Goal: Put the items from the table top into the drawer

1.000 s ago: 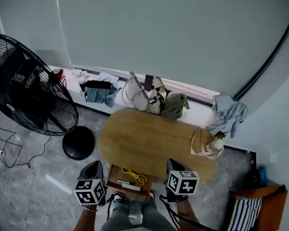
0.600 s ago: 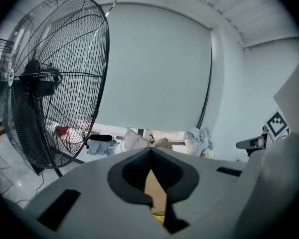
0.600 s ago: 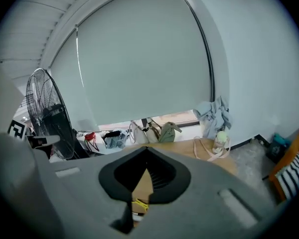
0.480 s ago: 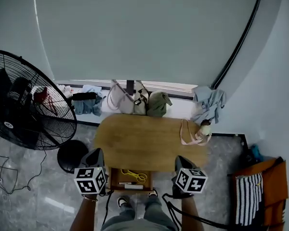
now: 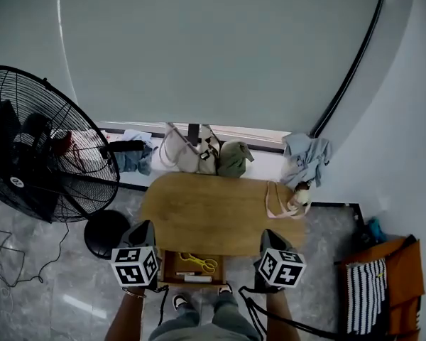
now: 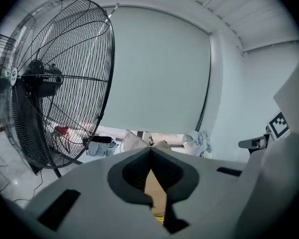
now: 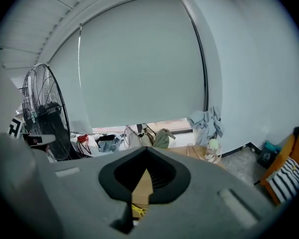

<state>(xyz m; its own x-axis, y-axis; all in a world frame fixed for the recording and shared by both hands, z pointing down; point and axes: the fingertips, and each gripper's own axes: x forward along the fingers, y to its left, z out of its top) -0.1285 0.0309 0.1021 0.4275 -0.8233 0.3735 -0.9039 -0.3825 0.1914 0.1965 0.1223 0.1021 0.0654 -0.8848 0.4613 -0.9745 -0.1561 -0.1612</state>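
The oval wooden table (image 5: 220, 215) has a pink strap bag (image 5: 280, 203) with a pale green thing (image 5: 300, 195) at its right end. Under the table's near edge the drawer (image 5: 167, 267) stands open. Yellow scissors (image 5: 197, 262) and a white stick-like item (image 5: 196, 278) lie in it. My left gripper (image 5: 145, 226) hangs left of the drawer, shut and empty, with its jaws meeting at the tip (image 6: 150, 149). My right gripper (image 5: 267, 234) hangs right of the drawer at the table's near edge. It is also shut on nothing (image 7: 146, 149).
A big black fan (image 5: 35, 148) with a round base (image 5: 106, 231) stands to the left. Bags (image 5: 188, 151), a green bag (image 5: 233, 158) and blue clothes (image 5: 305, 158) lie along the window sill. An orange seat with a striped cushion (image 5: 369, 286) is at the right. My legs (image 5: 199, 318) are below the drawer.
Both grippers have risen a little, and the right one has shifted to the right. Both stay shut. The view has swung, so the table sits more in the middle.
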